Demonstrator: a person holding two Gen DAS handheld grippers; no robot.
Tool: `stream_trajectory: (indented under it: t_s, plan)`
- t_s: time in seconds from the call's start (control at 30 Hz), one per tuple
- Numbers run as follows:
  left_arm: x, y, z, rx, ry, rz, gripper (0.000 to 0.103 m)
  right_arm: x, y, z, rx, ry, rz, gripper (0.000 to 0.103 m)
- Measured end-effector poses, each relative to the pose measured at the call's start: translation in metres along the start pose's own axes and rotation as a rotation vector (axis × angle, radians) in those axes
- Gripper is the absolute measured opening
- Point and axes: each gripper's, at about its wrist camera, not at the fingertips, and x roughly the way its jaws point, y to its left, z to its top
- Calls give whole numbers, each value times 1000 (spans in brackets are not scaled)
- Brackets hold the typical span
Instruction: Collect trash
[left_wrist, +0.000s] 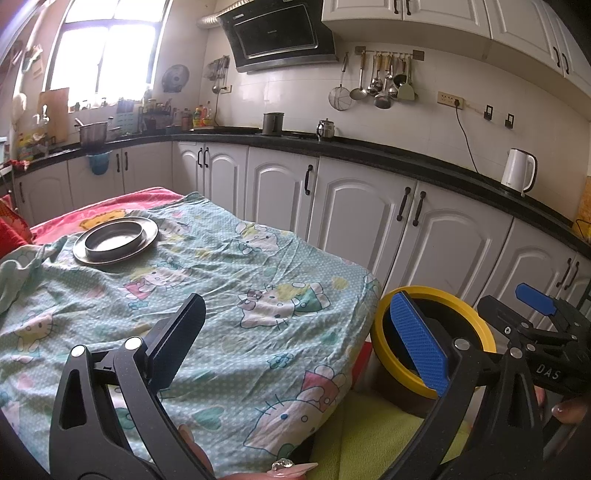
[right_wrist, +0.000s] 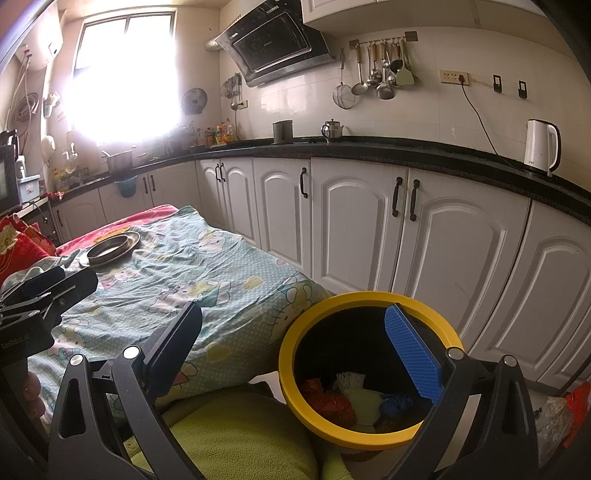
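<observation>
White kitchen cabinets (right_wrist: 354, 221) under a black countertop (left_wrist: 369, 149) run along the wall behind a table covered with a cartoon-print cloth (left_wrist: 229, 280). Take the yellow-rimmed bin (right_wrist: 295, 391) as your landmark; it stands just beside the near corner of the table, low on the floor side.

Your right gripper (right_wrist: 295, 354) hangs above the bin with its jaws wide apart and nothing between them; the blue pad (right_wrist: 413, 354) is over the bin opening. Inside the bin you see the trash: a red crumpled piece (right_wrist: 328, 400), something white (right_wrist: 351, 380) and a small blue piece (right_wrist: 397, 402).

Your left gripper (left_wrist: 299, 347) is to the left of the bin, over the near edge of the cloth, also with jaws wide apart and empty.

Farther from the bin, on the far part of the table, a metal plate (left_wrist: 115, 242) lies on the cloth. Beyond the bin, on the countertop, a white kettle (left_wrist: 517, 170) stands near the right end, and a range hood (left_wrist: 277, 35) is on the wall above.
</observation>
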Motion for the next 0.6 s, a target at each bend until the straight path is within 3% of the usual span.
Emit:
stream_trajectory:
  t_s: [0.27, 0.4, 0.5, 0.6]
  plan:
    - [2, 4, 2, -11, 24, 16, 92, 2, 1, 1, -6, 6, 6, 97]
    - [2, 31, 3, -91, 63, 39, 92, 11, 11, 9, -31, 32, 50, 97]
    - [-6, 86, 1, -201, 107, 171, 92, 28, 38, 23, -49, 73, 145, 97]
    - [-29, 175, -8, -343, 128, 390, 92, 54, 96, 39, -83, 150, 289, 97]
